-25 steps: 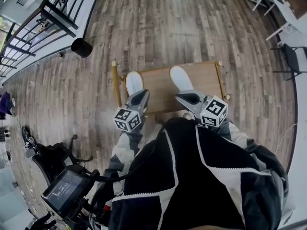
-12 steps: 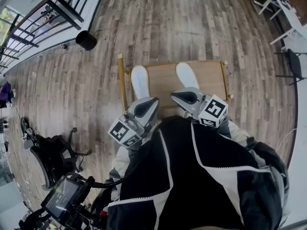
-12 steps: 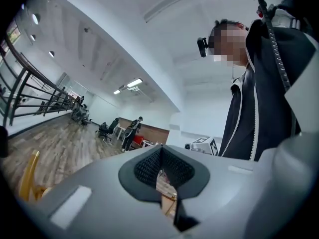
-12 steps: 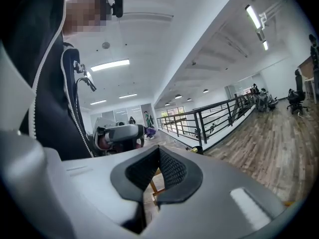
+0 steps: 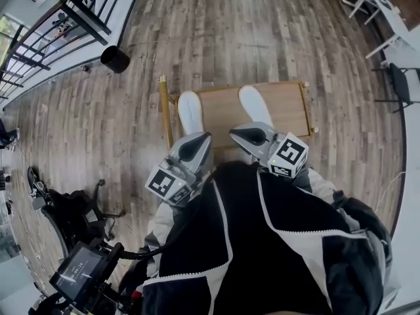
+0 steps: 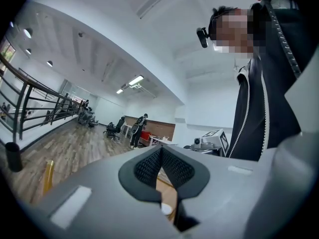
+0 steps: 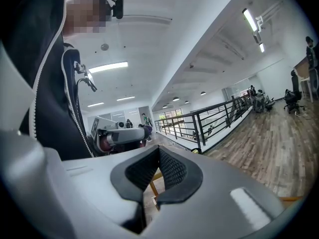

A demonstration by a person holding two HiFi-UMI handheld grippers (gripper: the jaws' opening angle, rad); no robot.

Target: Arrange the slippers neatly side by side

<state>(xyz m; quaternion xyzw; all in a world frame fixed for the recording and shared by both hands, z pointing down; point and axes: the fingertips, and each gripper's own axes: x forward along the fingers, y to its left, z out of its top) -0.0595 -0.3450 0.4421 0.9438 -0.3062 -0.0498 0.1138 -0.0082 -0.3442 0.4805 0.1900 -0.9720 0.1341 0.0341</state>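
The left tongs and right tongs are shut, holding nothing. Past them on the counter, the left slipper and right slipper lie apart, both pointing away

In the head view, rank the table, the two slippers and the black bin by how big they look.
1. Table.
2. Left slipper and right slipper: alike, both partly covered.
3. Bin, though it stands farther off.
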